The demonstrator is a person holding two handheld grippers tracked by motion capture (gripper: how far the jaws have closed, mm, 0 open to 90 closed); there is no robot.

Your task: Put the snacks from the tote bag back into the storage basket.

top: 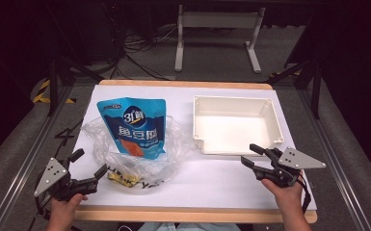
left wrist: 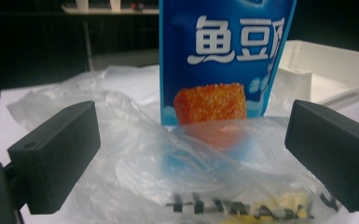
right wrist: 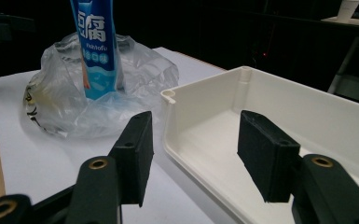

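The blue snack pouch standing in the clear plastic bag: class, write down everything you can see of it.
The blue snack pouch is a glossy, flat-sided packet with large white Chinese characters, a round logo near its top and a picture of an orange crumbed cube lower down. It stands upright, its base inside the crumpled clear plastic bag, which wraps around its lower part. It sits left of the white plastic tray; no claw touches it.

A blue pouch (top: 138, 126) stood upright in a clear plastic bag (top: 168, 144) on the white table (top: 212, 178). A white tray (top: 234, 124) sat just beside the bag, empty. A white frame (top: 217, 33) stood on the floor beyond the table.
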